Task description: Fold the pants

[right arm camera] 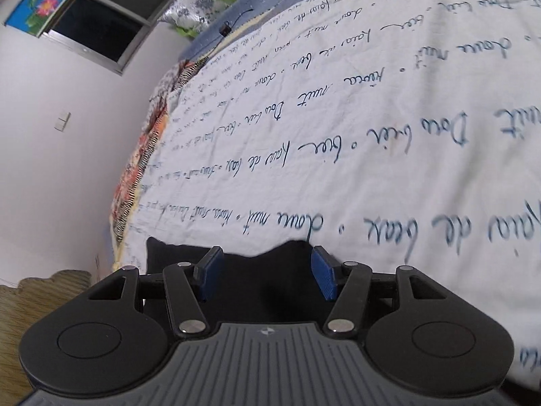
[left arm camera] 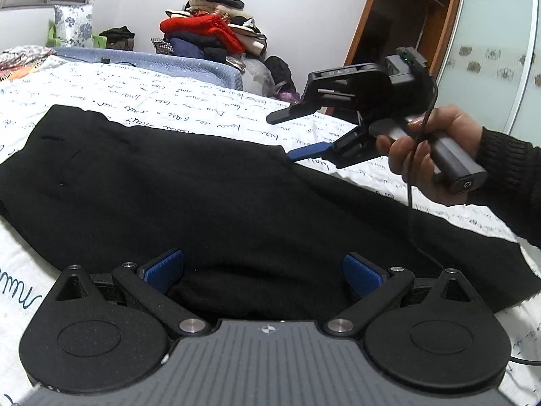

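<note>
The left gripper (left arm camera: pixel 263 272) hangs wide open at lower centre over the black pants (left arm camera: pixel 209 186) spread across the script-printed bedsheet (left arm camera: pixel 142 84), while the right gripper (left arm camera: pixel 287 135), jaws also apart, hovers at their edge, centre right.

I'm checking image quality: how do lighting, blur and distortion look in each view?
Left wrist: even indoor light, black pants nearly featureless, wardrobe bowed by the fisheye. Right wrist: sharp, tilted, writing on the sheet stretched near the edges, window dark.
</note>
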Action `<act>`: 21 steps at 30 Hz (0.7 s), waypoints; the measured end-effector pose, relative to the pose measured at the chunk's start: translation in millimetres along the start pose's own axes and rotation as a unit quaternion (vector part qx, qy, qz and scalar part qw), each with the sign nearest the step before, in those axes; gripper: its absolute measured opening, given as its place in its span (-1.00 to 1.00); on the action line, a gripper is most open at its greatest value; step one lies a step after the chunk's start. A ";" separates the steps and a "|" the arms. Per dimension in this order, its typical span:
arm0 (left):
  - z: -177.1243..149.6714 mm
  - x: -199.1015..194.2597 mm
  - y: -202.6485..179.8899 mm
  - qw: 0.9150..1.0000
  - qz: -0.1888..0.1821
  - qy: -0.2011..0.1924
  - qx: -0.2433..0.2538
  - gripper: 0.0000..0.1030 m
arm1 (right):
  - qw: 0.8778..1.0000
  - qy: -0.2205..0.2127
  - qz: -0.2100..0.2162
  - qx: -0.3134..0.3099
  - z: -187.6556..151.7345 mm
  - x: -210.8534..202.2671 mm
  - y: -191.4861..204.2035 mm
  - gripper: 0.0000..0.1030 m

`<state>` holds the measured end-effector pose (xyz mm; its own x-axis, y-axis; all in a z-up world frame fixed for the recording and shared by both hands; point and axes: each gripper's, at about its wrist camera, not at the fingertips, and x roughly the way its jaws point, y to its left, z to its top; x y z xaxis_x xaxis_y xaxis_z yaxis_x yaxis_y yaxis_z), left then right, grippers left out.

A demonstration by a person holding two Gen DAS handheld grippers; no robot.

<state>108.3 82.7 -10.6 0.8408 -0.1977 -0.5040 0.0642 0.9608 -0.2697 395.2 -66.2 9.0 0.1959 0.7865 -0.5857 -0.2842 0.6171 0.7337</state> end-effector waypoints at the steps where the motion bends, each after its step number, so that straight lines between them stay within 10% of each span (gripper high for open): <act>1: -1.0 -1.9 -0.7 1.000 -0.002 -0.001 -0.003 0.98 | 1.000 -0.002 -0.006 -0.006 -4.0 -2.9 1.7 0.11; 14: -2.7 -5.2 7.4 0.999 -0.018 -0.007 -0.026 0.98 | 0.997 0.066 0.027 -0.027 -3.8 17.3 11.7 0.07; 18: -2.8 -5.8 9.4 0.999 -0.019 -0.008 -0.029 0.98 | 0.996 0.048 -0.038 -0.064 -5.3 25.0 14.3 -0.87; 21: -1.8 -5.4 11.2 0.999 -0.020 -0.009 -0.032 0.98 | 0.996 0.030 -0.026 -0.078 -1.4 13.1 24.3 -0.87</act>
<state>103.5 94.2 -12.4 0.8475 -0.2321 -0.4774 0.0646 0.9378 -0.3412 389.6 -40.9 18.7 0.1582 0.7481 -0.6444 -0.4190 0.6418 0.6423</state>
